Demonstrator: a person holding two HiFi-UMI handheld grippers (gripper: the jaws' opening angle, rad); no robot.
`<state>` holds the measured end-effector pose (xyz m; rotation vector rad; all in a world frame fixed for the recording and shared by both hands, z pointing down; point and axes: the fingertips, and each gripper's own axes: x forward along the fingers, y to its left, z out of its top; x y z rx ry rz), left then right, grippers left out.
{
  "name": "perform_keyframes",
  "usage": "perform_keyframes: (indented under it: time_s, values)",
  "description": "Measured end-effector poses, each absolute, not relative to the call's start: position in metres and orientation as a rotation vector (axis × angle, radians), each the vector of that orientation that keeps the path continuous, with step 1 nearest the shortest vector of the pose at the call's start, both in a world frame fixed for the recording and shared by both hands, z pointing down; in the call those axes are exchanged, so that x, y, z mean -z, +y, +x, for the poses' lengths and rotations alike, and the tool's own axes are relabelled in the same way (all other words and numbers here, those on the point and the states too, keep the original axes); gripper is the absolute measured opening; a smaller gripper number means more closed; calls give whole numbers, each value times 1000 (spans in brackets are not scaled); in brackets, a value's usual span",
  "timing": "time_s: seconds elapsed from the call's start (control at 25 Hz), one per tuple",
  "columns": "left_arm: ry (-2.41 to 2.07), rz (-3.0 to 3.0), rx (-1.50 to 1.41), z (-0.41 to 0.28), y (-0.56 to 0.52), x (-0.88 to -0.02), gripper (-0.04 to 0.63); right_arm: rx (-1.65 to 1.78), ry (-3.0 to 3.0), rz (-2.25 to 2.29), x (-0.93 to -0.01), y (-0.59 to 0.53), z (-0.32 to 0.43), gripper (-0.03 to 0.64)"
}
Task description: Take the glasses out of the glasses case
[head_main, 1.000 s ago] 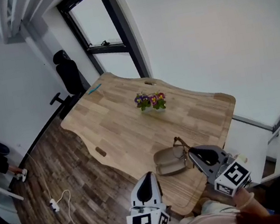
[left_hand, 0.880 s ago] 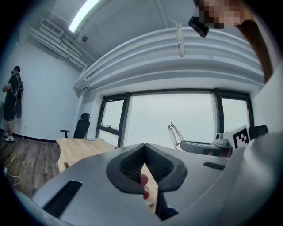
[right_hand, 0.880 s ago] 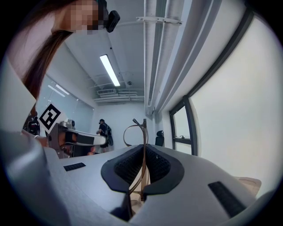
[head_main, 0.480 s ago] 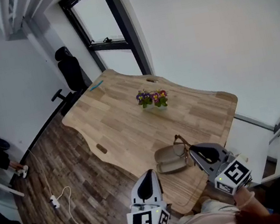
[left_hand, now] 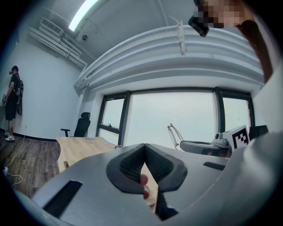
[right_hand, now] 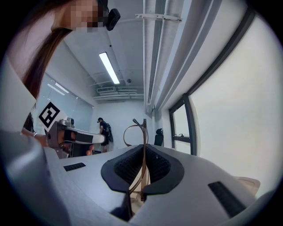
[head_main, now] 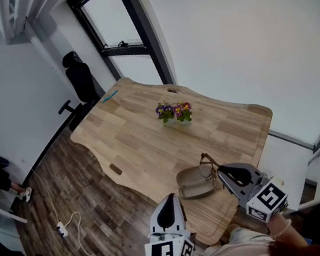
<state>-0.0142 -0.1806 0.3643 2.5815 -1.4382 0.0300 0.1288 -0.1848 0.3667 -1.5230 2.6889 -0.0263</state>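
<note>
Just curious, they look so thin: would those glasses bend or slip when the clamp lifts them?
Probably light: the glasses are thin wire. Likely springy and fragile; the right gripper pinches just one narrow part, so they might twist. Its ribbed pads should limit slipping.

Left claw [left_hand: 144, 147] tips touching; wooden table [left_hand: 77, 148], office chair [left_hand: 81, 126] beyond.

Matt pale wood bench [head_main: 143, 139]; smooth tan glasses case [head_main: 192, 186]; thin glossy brown glasses [right_hand: 143, 137]; matt grey plastic right tongs [right_hand: 143, 149].

Head cam high, steeply down; gripper views low, close behind jaws, near-level (shared: window [head_main: 110, 24], chair [head_main: 80, 77]).
</note>
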Motion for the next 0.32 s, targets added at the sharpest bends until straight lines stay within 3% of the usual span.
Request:
perform_keyframes:
  time_s: [0.32]
  values:
    - [-1435, 2569, -38, -12, -187, -370, 0, 44, 2702, -1530, -373, -192, 131, 12]
